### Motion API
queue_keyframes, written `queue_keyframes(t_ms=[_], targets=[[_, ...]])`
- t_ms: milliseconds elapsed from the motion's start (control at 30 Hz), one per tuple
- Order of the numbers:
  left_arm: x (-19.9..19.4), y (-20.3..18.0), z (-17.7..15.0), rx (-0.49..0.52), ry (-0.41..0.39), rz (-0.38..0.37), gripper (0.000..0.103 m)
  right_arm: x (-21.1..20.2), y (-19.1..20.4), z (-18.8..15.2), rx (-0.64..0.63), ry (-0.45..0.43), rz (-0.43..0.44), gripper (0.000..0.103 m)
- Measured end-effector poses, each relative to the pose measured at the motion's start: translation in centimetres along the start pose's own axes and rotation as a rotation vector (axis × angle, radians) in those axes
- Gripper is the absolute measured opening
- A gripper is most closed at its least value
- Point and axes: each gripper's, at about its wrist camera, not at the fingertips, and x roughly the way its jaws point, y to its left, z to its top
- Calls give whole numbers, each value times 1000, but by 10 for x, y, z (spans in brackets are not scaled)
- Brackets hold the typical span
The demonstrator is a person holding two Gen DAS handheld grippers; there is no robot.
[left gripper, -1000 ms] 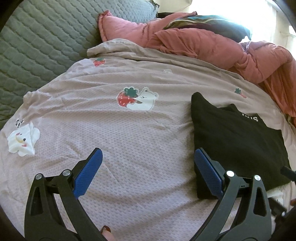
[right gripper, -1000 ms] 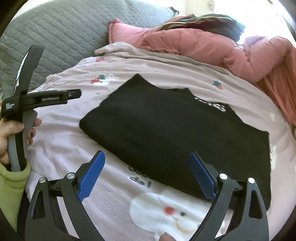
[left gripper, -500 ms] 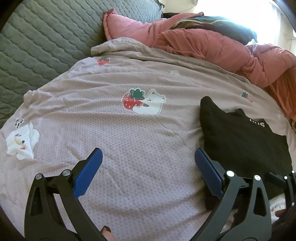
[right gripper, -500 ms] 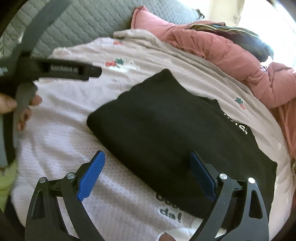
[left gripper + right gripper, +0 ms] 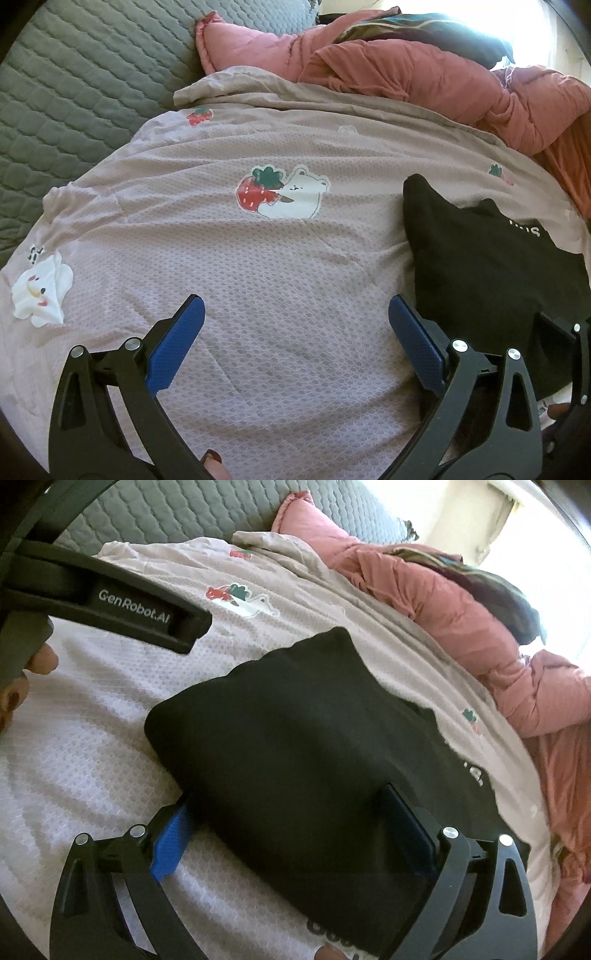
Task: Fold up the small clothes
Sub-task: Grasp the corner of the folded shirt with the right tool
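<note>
A folded black garment (image 5: 303, 746) with white lettering lies on the pale pink blanket (image 5: 92, 746). It also shows at the right in the left wrist view (image 5: 491, 273). My right gripper (image 5: 291, 834) is open, its blue-padded fingers straddling the garment's near edge, the left pad (image 5: 170, 843) at the fold. My left gripper (image 5: 295, 347) is open and empty over bare blanket (image 5: 258, 277), left of the garment. The right gripper's body shows at the left wrist view's right edge (image 5: 569, 354).
A pink quilt (image 5: 424, 70) and dark cloth are heaped at the back right. A grey quilted cover (image 5: 74, 92) lies at the back left. The left gripper's black body (image 5: 110, 598) crosses the upper left of the right wrist view.
My right gripper has moved forward and down onto the black garment, its fingers now around the near edge. My left gripper has drifted slightly left, staying open.
</note>
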Motion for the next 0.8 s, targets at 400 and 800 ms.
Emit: queue_keyframes(t_ms=[400,800], targets=[[11,-6,-2,21,22,5,93,-14,-11,-2,29,-81,-36,37],[4,-17,23,-173,26,-380,93,-31,-71,-17,346,-126,231,13]])
